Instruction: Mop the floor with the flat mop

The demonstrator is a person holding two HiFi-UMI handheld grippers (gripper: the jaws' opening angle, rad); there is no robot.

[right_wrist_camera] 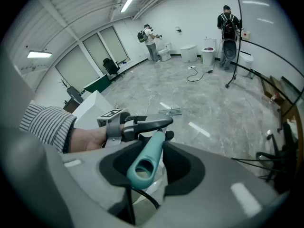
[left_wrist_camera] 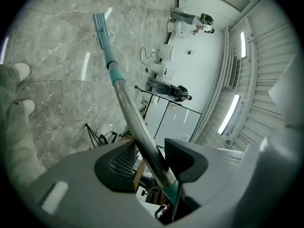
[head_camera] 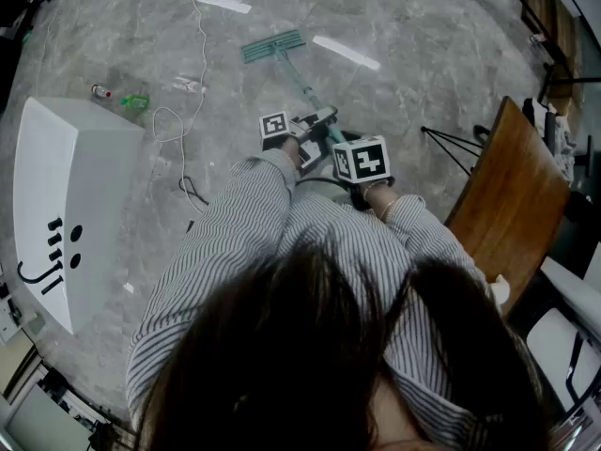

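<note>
Flat mop (head_camera: 272,46) | round metal-teal pole (left_wrist_camera: 124,99) | left tool (left_wrist_camera: 156,161), right tool (right_wrist_camera: 146,161) clamped

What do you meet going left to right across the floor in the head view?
White box → cable → mop → wooden table.

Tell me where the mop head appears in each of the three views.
Head view: mop head upper centre, on the floor.
Left gripper view: top, left of centre, ending the mop pole.
Right gripper view: small, at centre, on the floor.
Shared landmark: the mop pole, leading to it.
</note>
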